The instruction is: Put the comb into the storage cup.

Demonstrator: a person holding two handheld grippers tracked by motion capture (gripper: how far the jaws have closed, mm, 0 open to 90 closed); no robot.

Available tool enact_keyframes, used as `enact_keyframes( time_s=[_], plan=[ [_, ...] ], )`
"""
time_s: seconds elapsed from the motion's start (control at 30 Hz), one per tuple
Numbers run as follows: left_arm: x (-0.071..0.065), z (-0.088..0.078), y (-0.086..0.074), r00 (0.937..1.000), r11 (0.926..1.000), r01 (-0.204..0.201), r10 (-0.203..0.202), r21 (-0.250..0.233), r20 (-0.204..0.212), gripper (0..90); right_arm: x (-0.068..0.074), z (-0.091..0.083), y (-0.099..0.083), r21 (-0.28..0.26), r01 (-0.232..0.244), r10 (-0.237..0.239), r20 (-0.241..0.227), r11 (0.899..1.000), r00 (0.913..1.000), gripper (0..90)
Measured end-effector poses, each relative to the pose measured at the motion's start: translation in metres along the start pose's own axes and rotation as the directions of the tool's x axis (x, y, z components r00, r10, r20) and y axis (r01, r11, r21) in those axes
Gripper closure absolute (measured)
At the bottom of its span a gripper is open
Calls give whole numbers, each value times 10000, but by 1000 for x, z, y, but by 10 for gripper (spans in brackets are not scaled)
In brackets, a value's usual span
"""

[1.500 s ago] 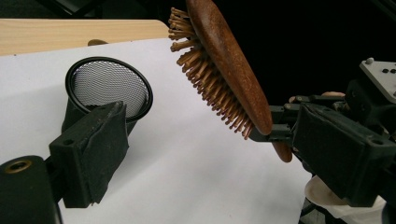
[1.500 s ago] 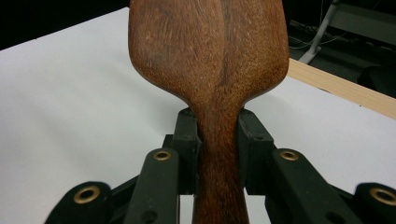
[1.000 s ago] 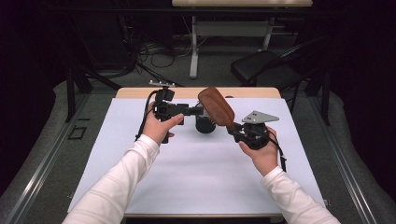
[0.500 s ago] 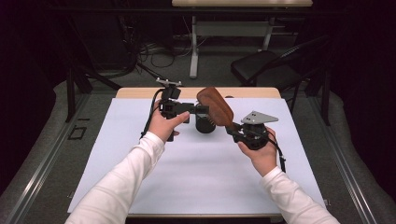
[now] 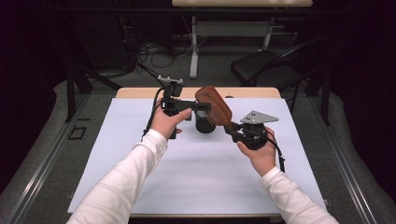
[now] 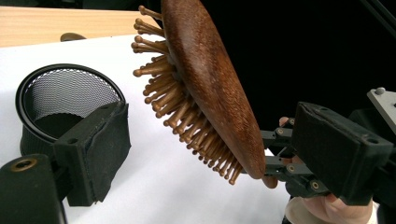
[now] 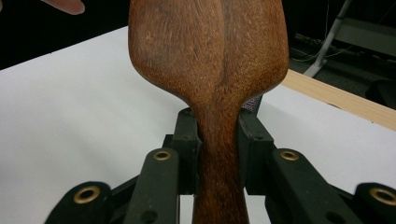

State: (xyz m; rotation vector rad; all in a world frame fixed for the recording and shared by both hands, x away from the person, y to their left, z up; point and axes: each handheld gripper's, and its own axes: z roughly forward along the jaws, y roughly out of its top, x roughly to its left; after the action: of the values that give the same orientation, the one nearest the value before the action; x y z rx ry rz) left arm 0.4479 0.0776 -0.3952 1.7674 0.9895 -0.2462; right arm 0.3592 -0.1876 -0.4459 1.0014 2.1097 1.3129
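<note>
**Hairbrush held over the mesh cup, not yet set in**

High view: the right gripper point(image 5: 232, 131) held a wooden hairbrush point(image 5: 214, 105) by its handle, the head raised and slanting toward the left gripper point(image 5: 201, 107). A black mesh cup point(image 5: 204, 124) stood on the white table cover point(image 5: 196, 172), just below the left jaws and under the brush head. The brush was clear of the cup, so the lift looked done and the placing remained.

Left gripper view: the jaws stood released, one pad on each side of the picture, with nothing pressed between them. The brush point(image 6: 205, 88) hung tilted between and beyond them, bristles facing the cup point(image 6: 58, 105), which sat empty behind the left-hand pad. The other gripper point(image 6: 280, 161) gripped the handle end past the right-hand pad.

Right gripper view: the jaws were clenched on the brush handle point(image 7: 219, 154), pads pressed to both its sides, the head point(image 7: 208, 46) rising straight ahead of them. What was left, by my judgement, was lowering the brush into the cup and letting go.
</note>
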Motion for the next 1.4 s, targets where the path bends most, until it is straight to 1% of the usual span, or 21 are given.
enact_keyframes(
  time_s=[0.1,0.17,0.3,0.4,0.5,0.7,0.87,0.97,1.23,1.4],
  plan=[
    [0,1,1,10000,10000,-63,63,-6,42,117,1,-1,1,-82,22,-22,-19,10000,10000,723],
    [-1,1,2,10000,10000,-12,12,-50,89,118,2,-1,2,-137,12,-13,-37,9999,10000,723],
    [-3,3,4,9999,9998,-157,156,77,56,117,4,-2,3,-282,26,-28,-66,9996,10000,723],
    [-4,4,5,9999,9999,-121,121,45,19,118,5,-2,3,-376,38,-42,-92,9993,9999,723],
    [-4,4,5,9999,9998,-169,169,74,16,118,6,-2,4,-431,24,-28,-92,9991,10000,722],
    [-1,5,6,10000,10000,-16,17,-92,97,125,7,-2,4,-523,2,-7,-107,9986,9999,723],
    [0,6,6,9998,9992,63,-56,-392,177,152,9,-1,5,-567,-4,-4,-145,9984,9999,723],
    [1,7,7,9990,9979,289,-269,-576,352,155,9,-1,5,-595,9,-18,-145,9982,9999,723],
    [2,11,6,9972,9974,560,-537,-450,512,156,11,-1,5,-672,22,-35,-189,9977,9998,722],
    [2,13,5,9963,9972,642,-619,-391,590,165,11,0,5,-674,65,-77,-173,9977,9998,722]
  ],
)
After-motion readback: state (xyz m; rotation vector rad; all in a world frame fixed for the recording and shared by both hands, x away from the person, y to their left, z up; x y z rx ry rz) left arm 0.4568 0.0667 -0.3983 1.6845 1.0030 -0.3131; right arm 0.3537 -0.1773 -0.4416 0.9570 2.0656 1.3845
